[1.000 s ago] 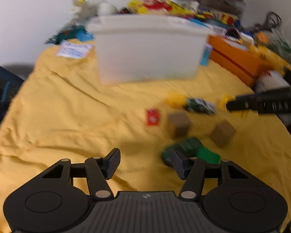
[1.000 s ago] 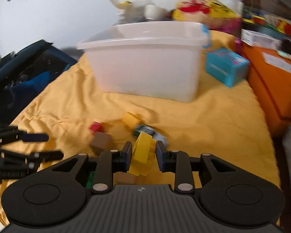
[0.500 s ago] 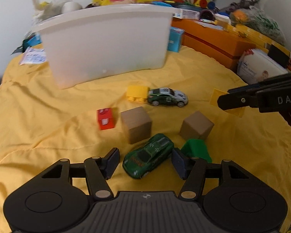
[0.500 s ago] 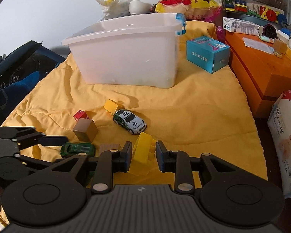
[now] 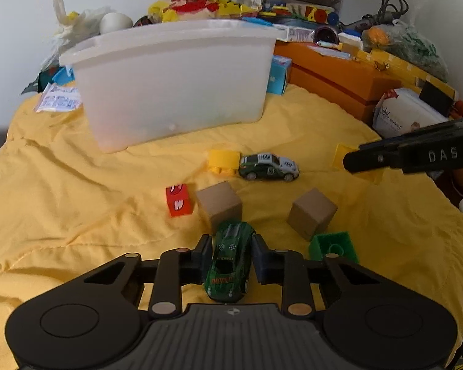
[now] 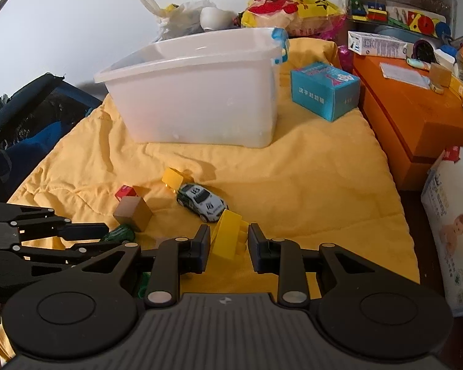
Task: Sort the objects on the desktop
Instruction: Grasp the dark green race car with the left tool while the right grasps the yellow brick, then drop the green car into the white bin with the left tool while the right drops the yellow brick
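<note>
A dark green toy car (image 5: 230, 262) lies on the yellow cloth between the pads of my left gripper (image 5: 231, 252). Its jaws are closing and both pads touch the car's sides. My right gripper (image 6: 228, 243) is shut on a yellow toy brick (image 6: 227, 240), held a little above the cloth at the right. Loose on the cloth lie a white-and-green car (image 5: 268, 166), two wooden cubes (image 5: 220, 205) (image 5: 311, 212), a red cube (image 5: 179, 203), a small yellow brick (image 5: 223, 160) and a green brick (image 5: 333, 246). A white plastic bin (image 5: 176, 83) stands behind them.
An orange box (image 5: 339, 74) with clutter on top borders the cloth on the right. A blue carton (image 6: 324, 91) sits beside the bin. A white pack (image 6: 450, 225) leans at the right edge. A dark bag (image 6: 21, 123) lies off the cloth's left side.
My left gripper moved over the green car and its jaws drew in from wide open onto the car's sides. The right gripper kept still with the yellow brick.
</note>
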### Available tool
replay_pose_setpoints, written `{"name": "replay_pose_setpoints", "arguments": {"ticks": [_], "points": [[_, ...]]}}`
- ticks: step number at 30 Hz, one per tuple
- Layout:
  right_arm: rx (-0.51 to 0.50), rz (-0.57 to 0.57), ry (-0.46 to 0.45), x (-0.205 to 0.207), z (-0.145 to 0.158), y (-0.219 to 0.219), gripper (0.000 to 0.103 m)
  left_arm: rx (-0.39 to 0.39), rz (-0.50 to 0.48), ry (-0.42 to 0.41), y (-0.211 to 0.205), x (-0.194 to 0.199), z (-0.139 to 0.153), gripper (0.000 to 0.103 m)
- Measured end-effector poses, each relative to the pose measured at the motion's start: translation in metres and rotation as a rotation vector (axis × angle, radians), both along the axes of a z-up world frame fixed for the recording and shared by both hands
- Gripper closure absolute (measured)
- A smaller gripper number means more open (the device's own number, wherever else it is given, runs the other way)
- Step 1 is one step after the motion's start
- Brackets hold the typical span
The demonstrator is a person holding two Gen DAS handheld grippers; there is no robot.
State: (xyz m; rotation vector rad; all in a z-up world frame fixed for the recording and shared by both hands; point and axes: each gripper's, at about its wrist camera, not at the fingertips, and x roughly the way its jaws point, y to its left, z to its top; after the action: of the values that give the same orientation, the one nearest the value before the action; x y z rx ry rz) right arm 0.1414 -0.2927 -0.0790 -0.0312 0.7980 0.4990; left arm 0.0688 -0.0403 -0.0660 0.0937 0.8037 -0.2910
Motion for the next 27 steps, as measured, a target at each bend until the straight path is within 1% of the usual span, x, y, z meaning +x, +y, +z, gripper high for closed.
{"name": "replay_pose_setpoints", "arguments": {"ticks": [1, 3, 4, 6, 7, 10, 12, 19, 24, 27], "points": [[0.002, 0.000, 0.001, 0.001, 0.000, 0.001, 0.073, -0.004, -0.002, 0.015, 0.001, 0.001, -0.003, 0.066], [0.006, 0.005, 0.000, 0.002, 0.001, 0.003, 0.073, -0.008, 0.009, 0.063, 0.001, 0.004, -0.011, 0.063], [0.006, 0.008, -0.001, 0.002, 0.001, 0.005, 0.073, -0.013, 0.010, 0.052, 0.000, 0.004, -0.012, 0.061], [0.003, 0.018, -0.007, 0.001, 0.002, 0.009, 0.073, -0.017, 0.003, 0.051, -0.001, 0.007, -0.012, 0.062], [0.001, 0.020, -0.007, 0.000, 0.003, 0.010, 0.073, -0.012, 0.004, 0.045, -0.002, 0.007, -0.011, 0.066], [0.001, 0.017, -0.002, 0.000, 0.002, 0.010, 0.073, -0.014, 0.006, 0.033, 0.001, 0.006, -0.008, 0.069], [0.001, 0.012, -0.002, -0.001, 0.003, 0.009, 0.073, -0.015, 0.017, 0.013, 0.004, 0.003, -0.001, 0.069], [0.012, 0.004, -0.012, 0.000, 0.008, 0.009, 0.073, -0.056, 0.092, -0.035, 0.026, 0.003, 0.026, 0.069], [0.048, 0.006, -0.044, 0.006, 0.023, 0.014, 0.073, -0.066, 0.132, -0.097, 0.043, 0.012, 0.058, 0.069], [0.071, 0.007, -0.077, 0.013, 0.036, 0.019, 0.073, -0.078, 0.154, -0.121, 0.053, 0.026, 0.079, 0.069]]}}
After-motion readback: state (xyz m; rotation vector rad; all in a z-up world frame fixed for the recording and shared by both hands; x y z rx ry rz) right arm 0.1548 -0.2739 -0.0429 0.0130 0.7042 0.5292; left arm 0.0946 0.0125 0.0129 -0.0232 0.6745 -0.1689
